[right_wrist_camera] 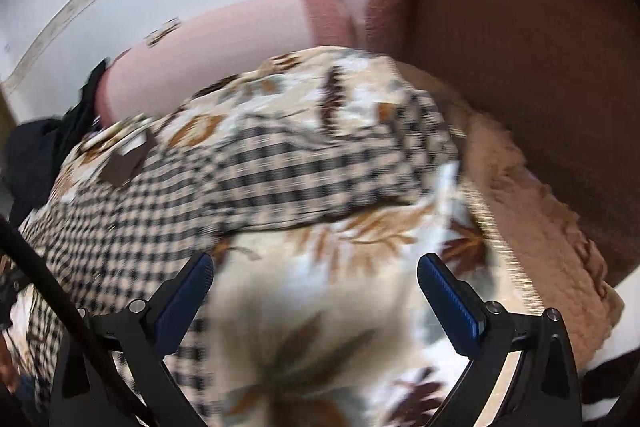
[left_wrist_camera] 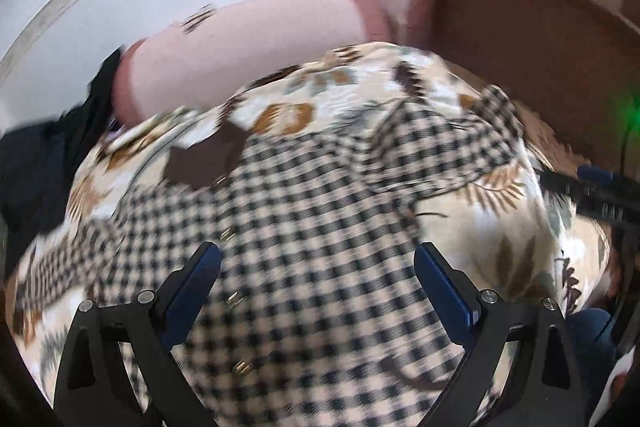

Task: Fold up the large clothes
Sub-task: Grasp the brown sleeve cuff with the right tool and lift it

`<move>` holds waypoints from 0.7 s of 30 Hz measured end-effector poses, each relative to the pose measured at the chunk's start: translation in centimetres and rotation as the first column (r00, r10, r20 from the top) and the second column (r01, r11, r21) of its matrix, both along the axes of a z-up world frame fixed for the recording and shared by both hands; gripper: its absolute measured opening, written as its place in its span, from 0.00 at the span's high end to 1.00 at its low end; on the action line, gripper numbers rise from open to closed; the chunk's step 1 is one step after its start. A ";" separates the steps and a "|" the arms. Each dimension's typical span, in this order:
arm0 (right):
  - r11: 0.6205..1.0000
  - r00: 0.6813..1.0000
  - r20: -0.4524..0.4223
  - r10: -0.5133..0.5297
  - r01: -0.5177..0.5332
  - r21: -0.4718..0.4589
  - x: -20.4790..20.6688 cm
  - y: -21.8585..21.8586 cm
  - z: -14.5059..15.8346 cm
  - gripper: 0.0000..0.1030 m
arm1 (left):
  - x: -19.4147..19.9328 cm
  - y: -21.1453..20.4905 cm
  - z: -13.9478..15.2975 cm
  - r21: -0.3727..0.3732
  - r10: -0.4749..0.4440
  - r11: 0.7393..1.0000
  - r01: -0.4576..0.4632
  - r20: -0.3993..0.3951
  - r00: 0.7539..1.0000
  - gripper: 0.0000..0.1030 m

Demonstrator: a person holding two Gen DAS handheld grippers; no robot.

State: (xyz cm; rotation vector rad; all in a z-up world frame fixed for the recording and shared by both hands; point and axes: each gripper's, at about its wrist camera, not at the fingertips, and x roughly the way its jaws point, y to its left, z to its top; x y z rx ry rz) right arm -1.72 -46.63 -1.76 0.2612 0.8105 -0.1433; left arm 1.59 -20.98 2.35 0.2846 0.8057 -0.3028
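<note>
Nearest in the left wrist view, the left gripper hangs with its jaws spread wide and nothing between them, directly over the body of a checked coat. A line of small brass buttons runs up the cloth just inside the left finger. In the right wrist view the right gripper is likewise wide open and empty, but it hovers over the leaf-print bedspread, with the coat's edge passing under its left finger.

The coat lies spread on the bed. Its body runs away from the jaws toward a brown collar at the far left, and a sleeve stretches across to the right, its cuff near the bed's far right edge. So the coat is ahead and to the left of the right gripper, and straight under the left one. The left gripper is the nearer to the body, and the right to the sleeve. I judge the sleeve the likely next piece to fold in.

Beyond the bed stand a pale pink headboard and a brown panel.

Both views are smeared with motion blur. The coat's hem is cut off below the frames, and the second sleeve, at the far left, is too blurred to be sure of.
</note>
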 end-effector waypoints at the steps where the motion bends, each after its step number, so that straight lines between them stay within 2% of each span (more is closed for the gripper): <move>1: 1.000 1.000 -0.003 -0.028 0.028 0.013 0.1 -1.5 -0.1 0.00 | 0.3 -1.3 -0.1 0.011 -0.024 1.000 0.024 0.000 1.000 0.06; 9: 0.970 0.985 -0.041 -0.168 0.172 0.173 2.5 -10.9 -1.9 0.00 | 3.3 -10.6 -3.1 0.077 -0.185 0.980 0.186 -0.013 0.983 0.06; 14: 0.947 0.978 -0.068 -0.196 0.207 0.245 5.1 -13.9 -3.5 0.05 | 4.3 -14.9 -4.8 0.108 -0.255 0.961 0.253 0.009 0.967 0.06; 18: 0.915 0.975 -0.089 -0.206 0.224 0.335 7.0 -15.9 -4.9 0.14 | 5.5 -18.0 -6.7 0.191 -0.299 0.939 0.285 0.046 0.953 0.06; 21: 0.894 0.973 -0.095 -0.209 0.229 0.384 8.1 -16.7 -5.8 0.15 | 7.1 -19.1 -8.8 0.257 -0.299 0.925 0.280 0.037 0.953 0.06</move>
